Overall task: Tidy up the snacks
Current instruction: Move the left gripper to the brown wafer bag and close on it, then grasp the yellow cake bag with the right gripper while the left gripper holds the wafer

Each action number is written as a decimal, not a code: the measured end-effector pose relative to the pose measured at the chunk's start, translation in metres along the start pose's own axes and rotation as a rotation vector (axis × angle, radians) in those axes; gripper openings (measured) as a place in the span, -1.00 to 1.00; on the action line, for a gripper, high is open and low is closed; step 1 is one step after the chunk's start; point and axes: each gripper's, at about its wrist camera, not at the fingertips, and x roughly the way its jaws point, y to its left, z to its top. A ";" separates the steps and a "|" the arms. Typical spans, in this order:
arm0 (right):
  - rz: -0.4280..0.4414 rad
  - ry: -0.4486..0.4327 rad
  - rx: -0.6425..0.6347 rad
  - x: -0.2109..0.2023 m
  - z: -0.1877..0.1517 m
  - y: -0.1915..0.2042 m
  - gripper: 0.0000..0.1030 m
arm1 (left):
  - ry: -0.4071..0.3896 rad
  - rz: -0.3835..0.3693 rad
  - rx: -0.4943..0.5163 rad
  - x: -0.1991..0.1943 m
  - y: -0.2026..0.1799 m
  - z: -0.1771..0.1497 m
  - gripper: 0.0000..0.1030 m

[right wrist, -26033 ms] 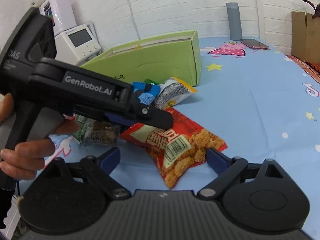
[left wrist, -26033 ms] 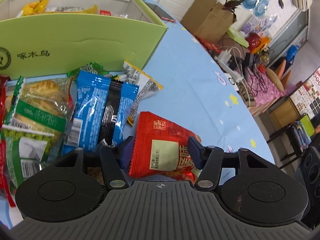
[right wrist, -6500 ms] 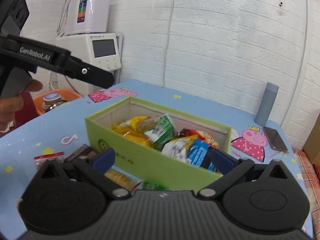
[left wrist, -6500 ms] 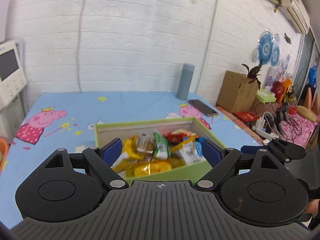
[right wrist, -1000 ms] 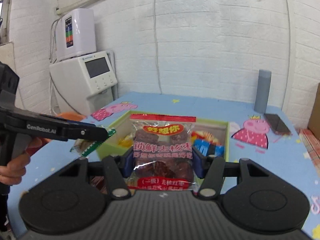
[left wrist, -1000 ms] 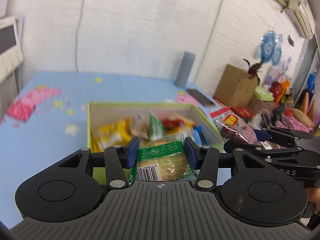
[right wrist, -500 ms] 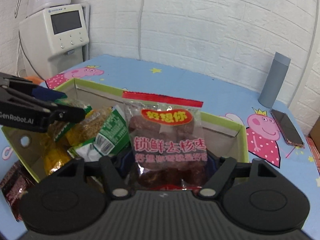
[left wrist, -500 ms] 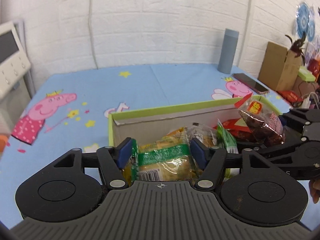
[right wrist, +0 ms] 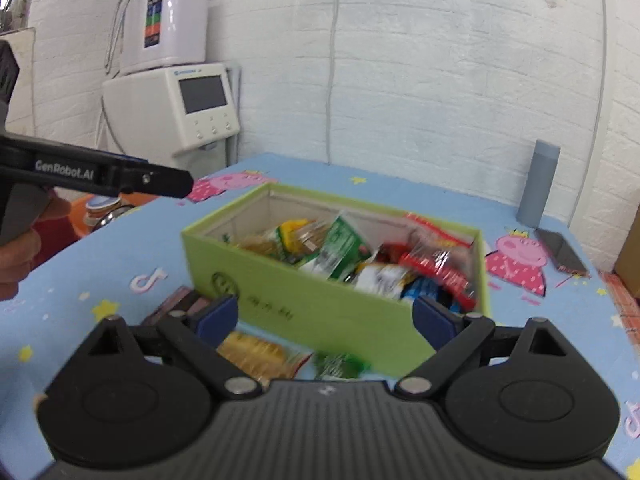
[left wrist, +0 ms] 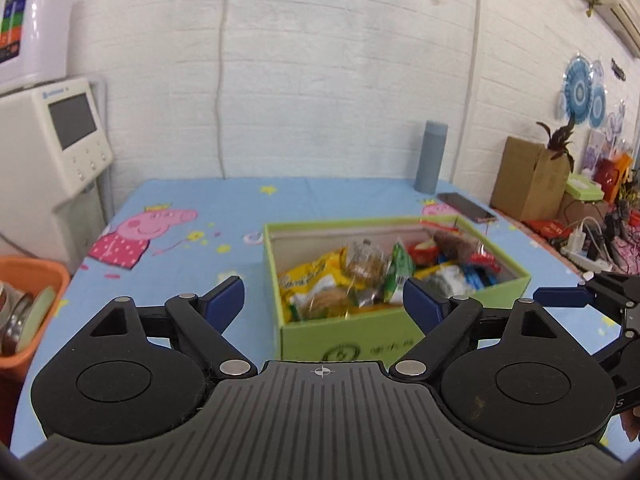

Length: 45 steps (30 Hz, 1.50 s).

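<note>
A green box [left wrist: 344, 338] filled with several snack packets [left wrist: 320, 284] stands on the blue table; it also shows in the right wrist view [right wrist: 320, 304]. The red date packet [right wrist: 444, 260] lies in its right end. My left gripper [left wrist: 323, 300] is open and empty, held back from the box's near side. My right gripper [right wrist: 326, 318] is open and empty, above the box's front wall. Loose packets, one yellow [right wrist: 256, 350], one green [right wrist: 340, 364], one dark [right wrist: 180, 300], lie on the table in front of the box.
A grey bottle [left wrist: 430, 156] and a phone [left wrist: 466, 207] sit at the table's back right. A white machine [left wrist: 52, 148] and an orange bin [left wrist: 24, 304] are to the left. A cardboard box [left wrist: 528, 178] and cables are off to the right.
Both grippers have opened and let go of their packets into the box, the bread packet from the left and the red date packet from the right. Both have pulled back and up.
</note>
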 end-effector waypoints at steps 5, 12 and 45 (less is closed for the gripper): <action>0.103 0.096 -0.006 0.016 -0.031 0.036 0.82 | 0.147 0.059 -0.053 0.011 0.022 -0.047 0.46; 0.160 0.100 -0.176 0.058 -0.015 0.063 0.81 | 0.246 -0.001 -0.099 0.042 0.043 -0.048 0.50; 0.152 0.242 -0.075 -0.003 -0.087 0.068 0.82 | 0.351 -0.143 -0.001 0.010 -0.053 -0.100 -0.25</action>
